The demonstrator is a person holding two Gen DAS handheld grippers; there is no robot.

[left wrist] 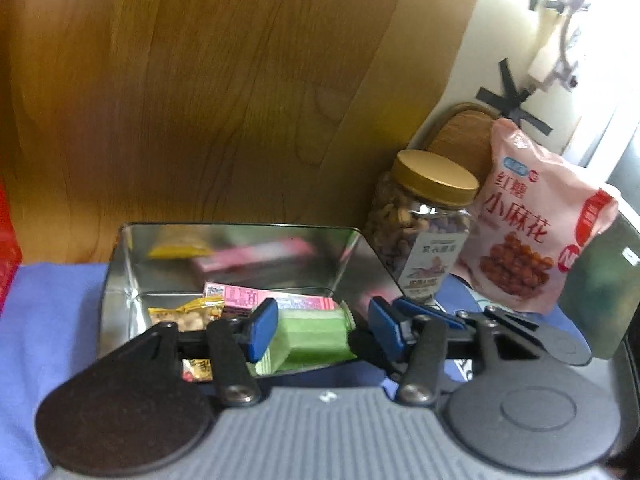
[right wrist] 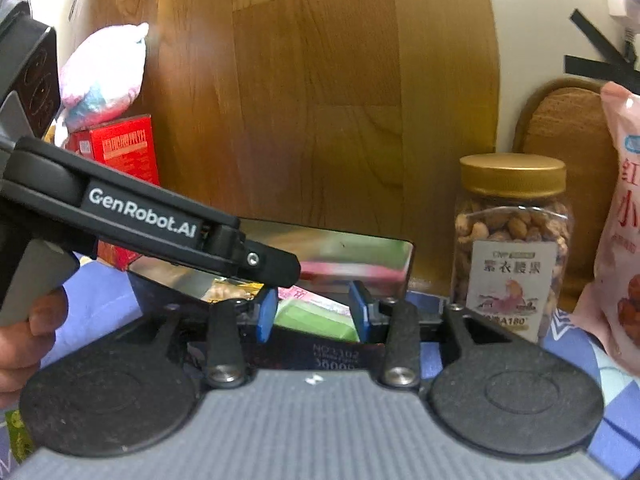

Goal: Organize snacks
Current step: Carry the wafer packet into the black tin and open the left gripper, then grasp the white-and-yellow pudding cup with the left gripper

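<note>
One shiny rectangular metal tin (left wrist: 132,264) is sitting on the blue cloth (left wrist: 48,312), holding one green wrapped snack block (left wrist: 312,336), one pink packet (left wrist: 256,298) and two yellow packets (left wrist: 188,314). Beside it are standing one gold-lidded clear plastic nut jar (left wrist: 420,232) and one pink snack bag (left wrist: 532,224). The left gripper (left wrist: 322,330) and right gripper (right wrist: 312,310) are hovering with fingers partly open, gripping nothing.

A wooden panel (left wrist: 220,80) backs a blue cloth (left wrist: 48,320), with a pink-and-blue plush toy (right wrist: 104,72) and black tape strips (left wrist: 512,100) on the cream wall (left wrist: 472,60).
</note>
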